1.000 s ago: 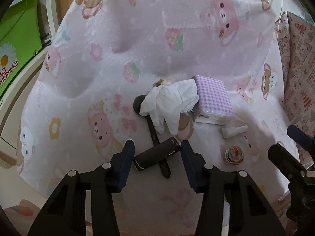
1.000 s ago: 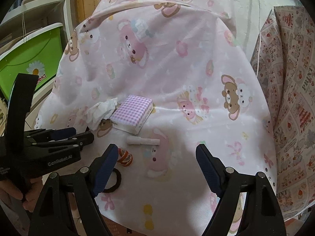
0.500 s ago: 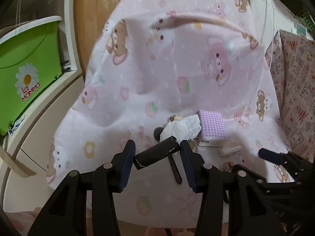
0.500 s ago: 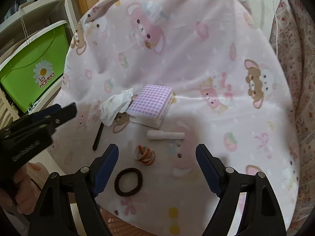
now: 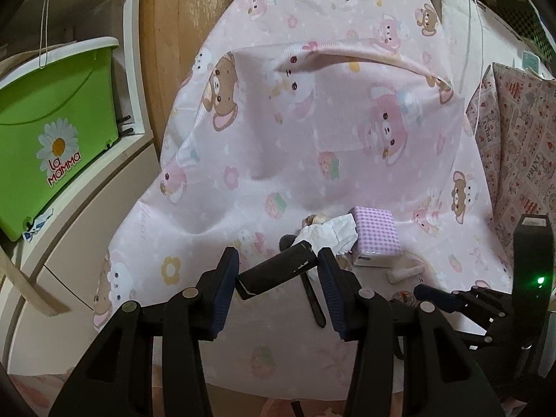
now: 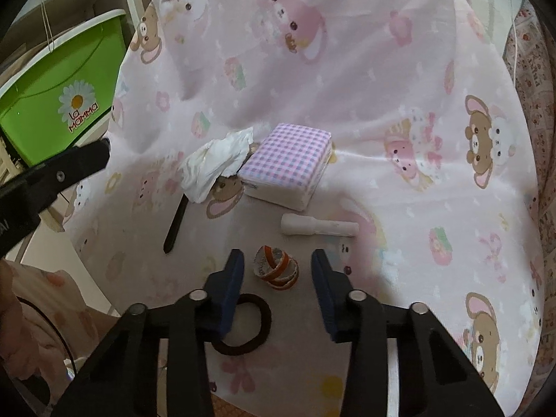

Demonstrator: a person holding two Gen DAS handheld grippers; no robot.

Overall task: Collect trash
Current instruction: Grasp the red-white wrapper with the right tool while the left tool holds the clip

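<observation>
On the pink cartoon-print cloth [image 6: 399, 80] covering the surface, your trash lies in a loose cluster: a crumpled white tissue [image 6: 215, 163] touches the lilac gingham tissue pack [image 6: 288, 166], a small white plastic tube [image 6: 318, 228] lies just in front of that pack, and a flat black stick [image 6: 175, 224] pokes out from under the tissue. Your left claw [image 5: 278, 274] is closed on a short black cylinder with scuffed white ends [image 5: 276, 271], held tilted above the cloth and clear of it. Your right claw [image 6: 276, 278] is partly open and holds nothing; its fingers stand either side of a curled orange-and-white peel-like scrap [image 6: 276, 268], not touching it. A black elastic hair tie [image 6: 243, 326] lies just beneath its left finger. A green plastic bin with a daisy label [image 5: 52, 149] sits on the shelf to your left.
</observation>
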